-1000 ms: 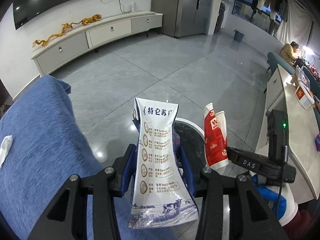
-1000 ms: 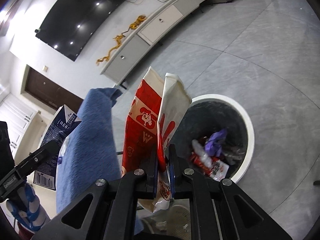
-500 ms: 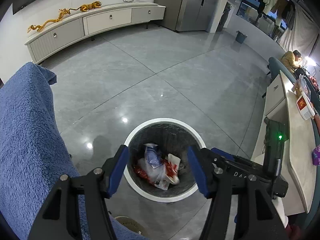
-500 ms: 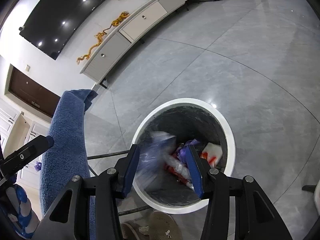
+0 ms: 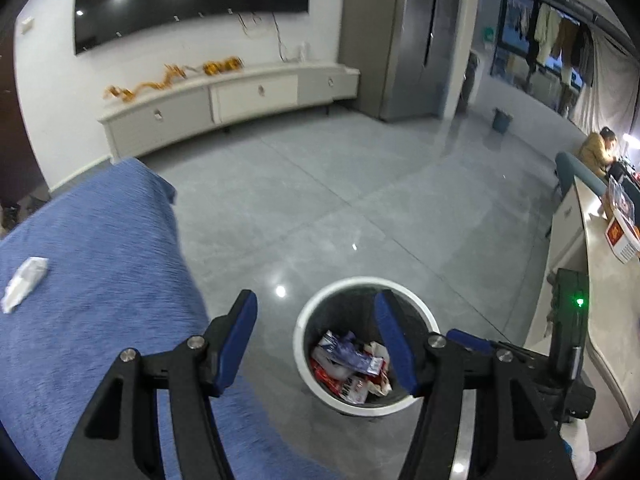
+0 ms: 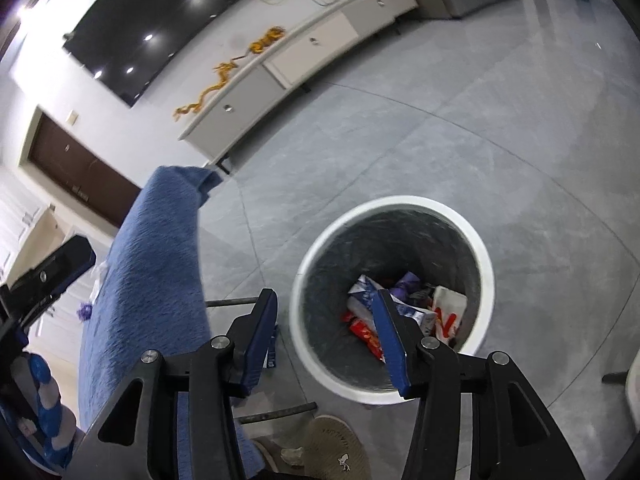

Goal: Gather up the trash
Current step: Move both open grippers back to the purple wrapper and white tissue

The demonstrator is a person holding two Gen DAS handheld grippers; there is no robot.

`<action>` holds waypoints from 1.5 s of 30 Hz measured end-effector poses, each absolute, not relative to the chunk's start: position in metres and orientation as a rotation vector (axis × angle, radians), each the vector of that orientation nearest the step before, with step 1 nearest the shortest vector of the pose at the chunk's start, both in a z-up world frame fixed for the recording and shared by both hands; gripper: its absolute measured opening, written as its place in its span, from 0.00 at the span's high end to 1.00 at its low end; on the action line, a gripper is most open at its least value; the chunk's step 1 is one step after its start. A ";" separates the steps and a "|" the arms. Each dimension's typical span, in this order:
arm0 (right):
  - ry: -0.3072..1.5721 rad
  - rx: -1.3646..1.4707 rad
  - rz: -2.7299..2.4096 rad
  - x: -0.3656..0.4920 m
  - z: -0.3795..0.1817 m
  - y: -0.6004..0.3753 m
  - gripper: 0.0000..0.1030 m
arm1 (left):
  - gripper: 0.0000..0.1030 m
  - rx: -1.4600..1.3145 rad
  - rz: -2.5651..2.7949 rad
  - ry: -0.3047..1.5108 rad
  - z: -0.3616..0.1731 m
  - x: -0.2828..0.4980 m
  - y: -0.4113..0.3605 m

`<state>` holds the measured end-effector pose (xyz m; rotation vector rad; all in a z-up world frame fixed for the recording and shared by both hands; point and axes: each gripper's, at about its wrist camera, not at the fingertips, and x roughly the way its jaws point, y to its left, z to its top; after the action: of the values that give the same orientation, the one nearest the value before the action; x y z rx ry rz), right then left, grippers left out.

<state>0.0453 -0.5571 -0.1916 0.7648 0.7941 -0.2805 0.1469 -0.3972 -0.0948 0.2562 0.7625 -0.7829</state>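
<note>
A white-rimmed round trash bin (image 5: 316,312) stands on the grey floor; it also shows in the right wrist view (image 6: 486,264). Inside lie a blue-and-white milk carton (image 5: 344,354), a red-and-white bag (image 6: 448,314) and other wrappers. My left gripper (image 5: 316,338) is open and empty above the bin's left side. My right gripper (image 6: 326,330) is open and empty above the bin's near-left rim. A crumpled white paper (image 5: 24,284) lies on the blue cloth (image 5: 92,264).
The blue cloth covers a surface left of the bin, also in the right wrist view (image 6: 152,264). A white low cabinet (image 5: 224,100) lines the far wall. A light counter (image 5: 600,280) runs along the right. A slipper (image 6: 336,452) lies on the floor.
A second ago the left gripper held the milk carton and the right held the red-and-white bag. Both opened, and the items dropped into the bin. The left camera has tilted up since.
</note>
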 end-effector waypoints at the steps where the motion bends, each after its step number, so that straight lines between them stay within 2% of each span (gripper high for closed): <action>1: 0.791 0.738 -0.271 0.047 -0.184 -0.549 0.51 | 0.42 0.253 -0.774 0.748 -0.091 0.145 -0.390; 11: 0.747 0.510 -0.137 0.064 -0.115 -0.466 0.48 | 0.41 0.252 -0.738 0.649 -0.054 0.115 -0.304; 16: 0.728 0.395 -0.074 0.068 -0.086 -0.418 0.47 | 0.28 0.226 -0.663 0.607 -0.035 0.110 -0.252; 21: 0.714 0.316 -0.020 0.069 -0.065 -0.376 0.44 | 0.21 0.204 -0.577 0.551 -0.020 0.101 -0.204; 37: 0.722 0.173 0.086 0.068 -0.037 -0.282 0.43 | 0.20 0.112 -0.358 0.423 -0.007 0.077 -0.083; 45: 0.741 0.107 0.111 0.068 -0.028 -0.244 0.40 | 0.20 0.022 -0.304 0.416 -0.008 0.073 -0.035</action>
<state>0.0682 -0.2443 -0.0280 0.1065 0.7415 0.1113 0.0732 -0.0351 -0.0084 0.0225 0.4157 -0.3045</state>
